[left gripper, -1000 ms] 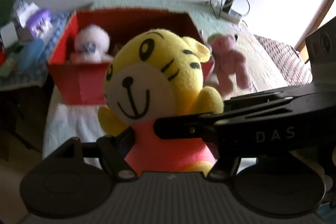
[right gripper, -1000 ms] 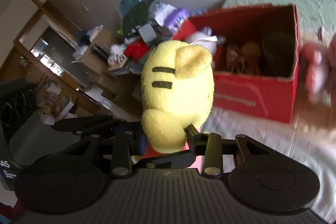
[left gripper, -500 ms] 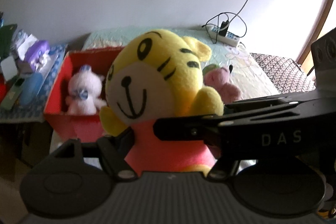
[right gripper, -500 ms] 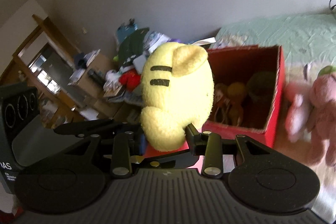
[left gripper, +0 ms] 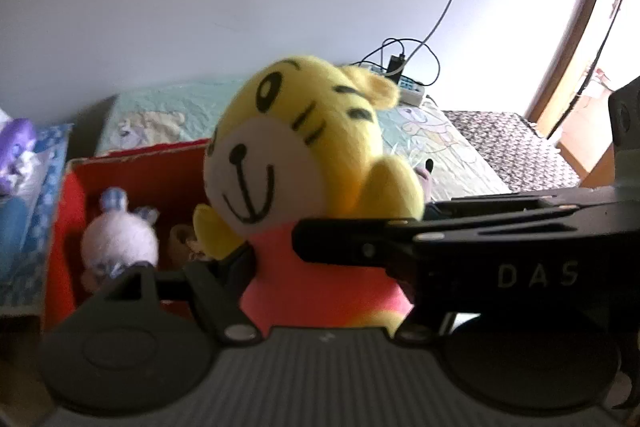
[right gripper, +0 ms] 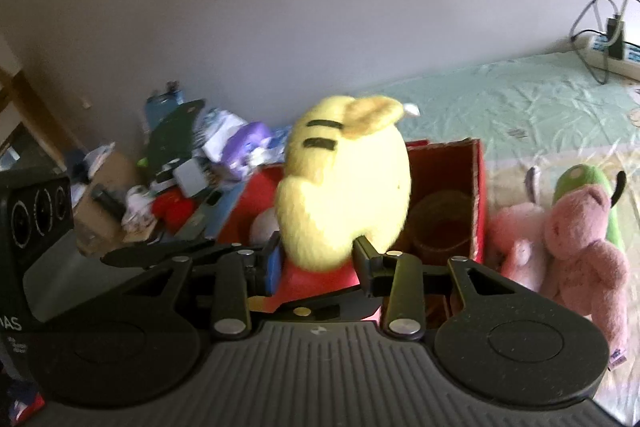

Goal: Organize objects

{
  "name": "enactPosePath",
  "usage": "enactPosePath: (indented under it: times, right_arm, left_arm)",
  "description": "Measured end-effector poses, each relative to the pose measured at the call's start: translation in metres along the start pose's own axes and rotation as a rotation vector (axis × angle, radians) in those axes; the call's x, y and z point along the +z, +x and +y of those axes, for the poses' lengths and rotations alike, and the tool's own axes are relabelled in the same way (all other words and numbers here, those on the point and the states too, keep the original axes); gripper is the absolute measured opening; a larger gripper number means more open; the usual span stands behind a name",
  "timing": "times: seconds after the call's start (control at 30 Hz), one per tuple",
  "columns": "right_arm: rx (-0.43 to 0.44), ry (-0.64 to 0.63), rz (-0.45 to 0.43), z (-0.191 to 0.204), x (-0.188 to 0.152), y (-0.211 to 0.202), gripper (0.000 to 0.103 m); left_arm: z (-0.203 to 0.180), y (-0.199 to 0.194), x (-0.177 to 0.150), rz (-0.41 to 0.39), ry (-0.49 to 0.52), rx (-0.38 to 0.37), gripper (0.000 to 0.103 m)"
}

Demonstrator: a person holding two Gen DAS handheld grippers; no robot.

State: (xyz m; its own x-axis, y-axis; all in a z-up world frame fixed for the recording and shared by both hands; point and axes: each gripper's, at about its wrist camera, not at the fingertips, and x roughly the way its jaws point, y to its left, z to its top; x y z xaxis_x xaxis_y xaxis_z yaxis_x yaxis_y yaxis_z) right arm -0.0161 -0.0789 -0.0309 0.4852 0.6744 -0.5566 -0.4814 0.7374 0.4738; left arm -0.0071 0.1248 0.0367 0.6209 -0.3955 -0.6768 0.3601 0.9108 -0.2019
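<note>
Both hand-held grippers clamp the yellow tiger plush [left gripper: 316,163], black-striped with a white smiling face and pink body.

"DAS" on the right claw [left gripper: 538,275] body

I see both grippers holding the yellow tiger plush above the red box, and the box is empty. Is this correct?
Not quite: the red box is not empty. The left wrist view shows a white plush inside it. Both grippers, left and right, do hold the yellow tiger plush.
</note>
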Motion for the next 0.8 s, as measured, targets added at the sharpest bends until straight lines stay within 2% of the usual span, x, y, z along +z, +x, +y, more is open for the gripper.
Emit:
enactPosePath:
  times: [0.27,0.43,0.8]
  right_arm:
    - [-0.077,0.057,-0.026,-0.009,0.007,0.007,0.039]
    - [-0.114,0.062,-0.019,-0.013,0.010,0.012,0.039]
    - [-0.182,0.019,0.060,-0.029,0.011,0.032,0.039]
  left_arm:
    - [0.021,0.029,0.011,0.015,-0.002,-0.120,0.071]
    - [0.025,0.036,0.016,0.005,0.003,-0.148,0.071]
    - [0.030,0.070,0.013,0.055,-0.049,-0.180,0.070]
